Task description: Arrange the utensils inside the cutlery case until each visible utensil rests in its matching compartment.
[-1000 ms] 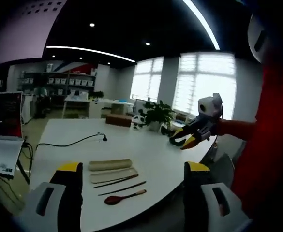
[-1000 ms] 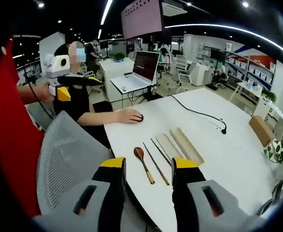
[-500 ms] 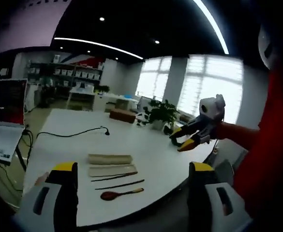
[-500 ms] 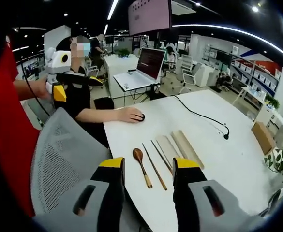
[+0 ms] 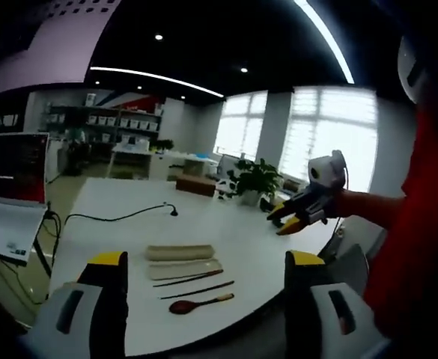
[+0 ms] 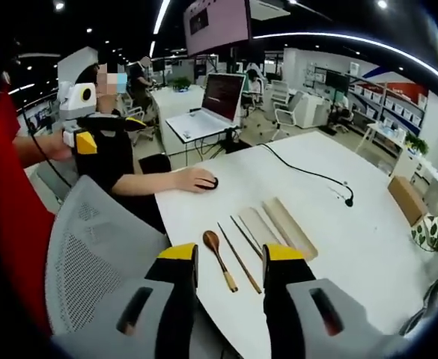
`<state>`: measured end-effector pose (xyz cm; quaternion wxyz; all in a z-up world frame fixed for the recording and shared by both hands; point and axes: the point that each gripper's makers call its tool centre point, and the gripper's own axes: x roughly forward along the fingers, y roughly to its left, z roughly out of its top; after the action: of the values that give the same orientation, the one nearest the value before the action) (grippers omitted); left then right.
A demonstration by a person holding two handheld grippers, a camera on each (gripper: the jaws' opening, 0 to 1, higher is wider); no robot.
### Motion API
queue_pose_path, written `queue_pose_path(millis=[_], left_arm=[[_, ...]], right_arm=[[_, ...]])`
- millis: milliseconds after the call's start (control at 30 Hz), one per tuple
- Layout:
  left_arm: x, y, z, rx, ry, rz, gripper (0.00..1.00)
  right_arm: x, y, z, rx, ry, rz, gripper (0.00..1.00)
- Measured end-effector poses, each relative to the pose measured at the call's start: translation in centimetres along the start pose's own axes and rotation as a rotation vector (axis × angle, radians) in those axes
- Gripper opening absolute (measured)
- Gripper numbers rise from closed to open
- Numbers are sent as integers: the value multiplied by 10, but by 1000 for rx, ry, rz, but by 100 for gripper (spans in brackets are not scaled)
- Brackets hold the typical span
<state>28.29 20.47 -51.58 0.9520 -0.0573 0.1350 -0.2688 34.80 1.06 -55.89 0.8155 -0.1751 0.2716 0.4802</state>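
Just beyond right gripper (image 6: 230,262), wooden spoon (image 6: 219,259).

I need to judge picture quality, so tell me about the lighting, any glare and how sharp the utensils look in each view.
Left gripper view: the windows are blown out, and the spoon and chopsticks look small, dim and soft. Right gripper view: even ceiling light, with the spoon and case fairly sharp and the table edge bowed by the fisheye.

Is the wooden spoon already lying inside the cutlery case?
No, in the right gripper view the wooden spoon lies on the bare white table, apart from the cutlery case.
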Motion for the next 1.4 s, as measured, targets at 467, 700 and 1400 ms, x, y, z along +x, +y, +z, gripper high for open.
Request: queue_pose_path(millis=[467, 700, 1400], left_arm=[[4, 8, -2, -10, 45, 12, 87], [1, 3, -8, 2, 62, 20, 87], [-4, -3, -17, -7, 84, 33, 86]], right_arm=[[1, -18, 2, -29, -17, -65, 31], [13, -28, -4, -78, 21, -67, 29], [34, -38, -4, -71, 33, -72, 25]])
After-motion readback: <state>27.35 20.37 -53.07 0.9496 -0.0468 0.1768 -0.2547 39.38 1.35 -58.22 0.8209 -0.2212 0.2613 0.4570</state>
